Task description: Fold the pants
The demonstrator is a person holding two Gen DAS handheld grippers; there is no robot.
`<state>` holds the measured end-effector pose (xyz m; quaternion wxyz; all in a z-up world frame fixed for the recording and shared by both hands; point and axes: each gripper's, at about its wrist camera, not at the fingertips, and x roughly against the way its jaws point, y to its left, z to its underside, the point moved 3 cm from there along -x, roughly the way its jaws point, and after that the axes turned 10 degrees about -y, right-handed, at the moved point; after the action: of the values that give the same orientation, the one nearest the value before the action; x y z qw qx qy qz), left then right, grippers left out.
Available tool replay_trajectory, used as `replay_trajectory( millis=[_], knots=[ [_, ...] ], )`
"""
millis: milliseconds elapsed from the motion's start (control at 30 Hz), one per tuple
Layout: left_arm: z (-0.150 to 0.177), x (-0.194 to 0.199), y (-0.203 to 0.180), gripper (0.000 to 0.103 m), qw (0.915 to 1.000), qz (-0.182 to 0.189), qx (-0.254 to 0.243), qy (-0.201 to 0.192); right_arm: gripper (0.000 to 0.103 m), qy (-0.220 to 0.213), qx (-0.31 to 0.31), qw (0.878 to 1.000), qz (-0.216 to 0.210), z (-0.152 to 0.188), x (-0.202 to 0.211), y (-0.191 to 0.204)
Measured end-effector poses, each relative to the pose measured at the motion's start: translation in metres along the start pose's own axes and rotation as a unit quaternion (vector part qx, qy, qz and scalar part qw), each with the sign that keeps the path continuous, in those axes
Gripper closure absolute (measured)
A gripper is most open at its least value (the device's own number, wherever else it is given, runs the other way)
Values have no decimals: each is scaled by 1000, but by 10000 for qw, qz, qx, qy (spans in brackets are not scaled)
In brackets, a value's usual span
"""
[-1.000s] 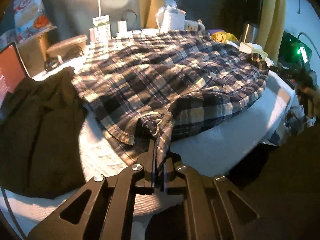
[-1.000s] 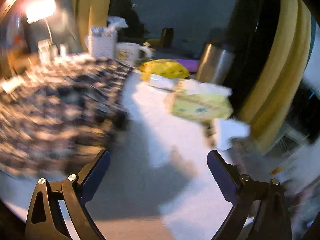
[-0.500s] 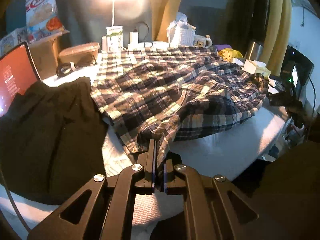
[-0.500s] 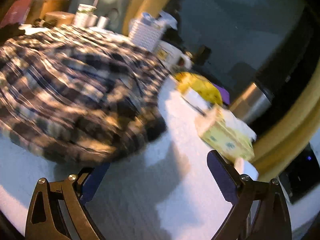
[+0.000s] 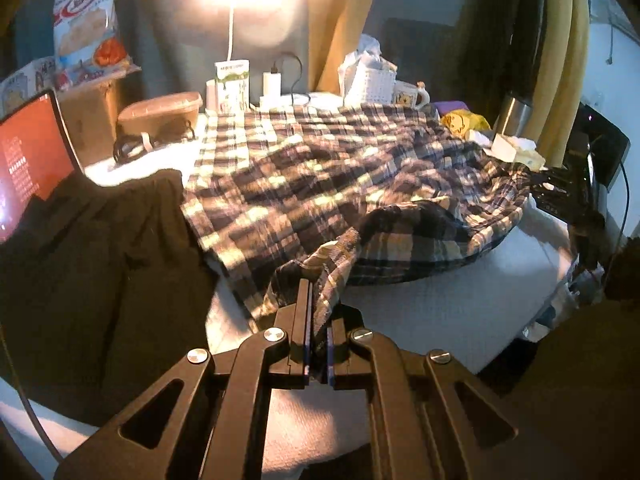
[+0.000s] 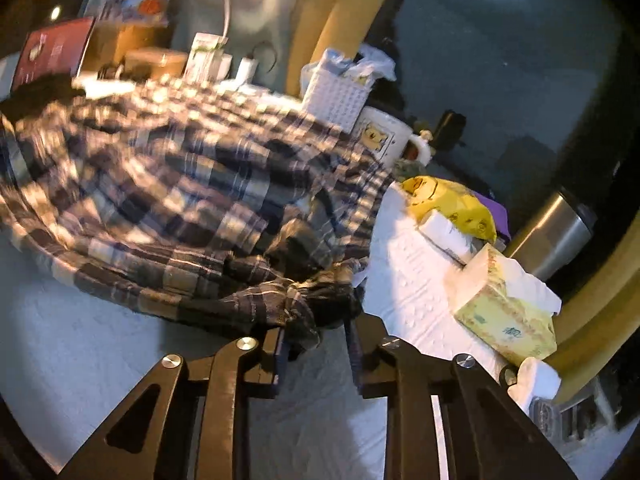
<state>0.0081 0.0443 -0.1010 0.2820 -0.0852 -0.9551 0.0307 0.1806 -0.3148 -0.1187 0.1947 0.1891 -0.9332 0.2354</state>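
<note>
pants (image 5: 328,184): plaid, spread over most of the table (image 5: 460,320), waist end bunched at near right edge; blurred in both views, so cloth was moving.
left gripper (image 5: 317,312): jaws clenched on a near corner of the pants, cloth pinched flat between them, same hold as a second ago.
right gripper (image 6: 316,336): a second ago I had it wide open over bare table, well apart from cloth; now jaws narrowed around a bunched dark fold at the pants' right corner. Small gap showed between the pads, so I judged it closing or just gripped, not fully clamped; cannot tell for sure.
change: the right side went from approach to grasp; the left view pulled back a bit, more table showing in front.
meaning: I now had both near corners in hand, so the lift-and-fold could start. Fold itself not yet done, pants lay open and wrinkled.
next: I'd confirm the right pinch, then raise both corners together and carry them away toward the lamp side.
risk: right grip was on a wad, could slip or drag extra layers.
clutter: tissue box (image 6: 506,316) and yellow bag (image 6: 452,204) just beside right corner; black garment (image 5: 92,264) touching pants' left edge; mug (image 6: 382,140) at far edge.
</note>
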Motion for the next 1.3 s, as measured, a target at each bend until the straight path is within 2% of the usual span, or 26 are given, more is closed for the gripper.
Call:
replay_trajectory(
  millis=[400,667,967,1100,1300],
  knots=[
    [-72,18,0,99,9949,-234,-7,-983,82,-643,-963,9933,69,-34,28,-39],
    [-130,4,16,99,9882,-454,-350,-1420,82,-1137,-1314,9847,-130,-69,30,-58],
    [-188,-52,38,99,9817,-557,-820,-1629,83,-1482,-1292,9805,35,-109,-14,-78],
    [-208,-86,52,99,9810,-613,-910,-1599,83,-1421,-1389,9800,53,-124,-46,-88],
    [-222,-148,74,99,9856,-606,-758,-1385,83,-1102,-1603,9809,61,-138,-105,-97]
  ],
)
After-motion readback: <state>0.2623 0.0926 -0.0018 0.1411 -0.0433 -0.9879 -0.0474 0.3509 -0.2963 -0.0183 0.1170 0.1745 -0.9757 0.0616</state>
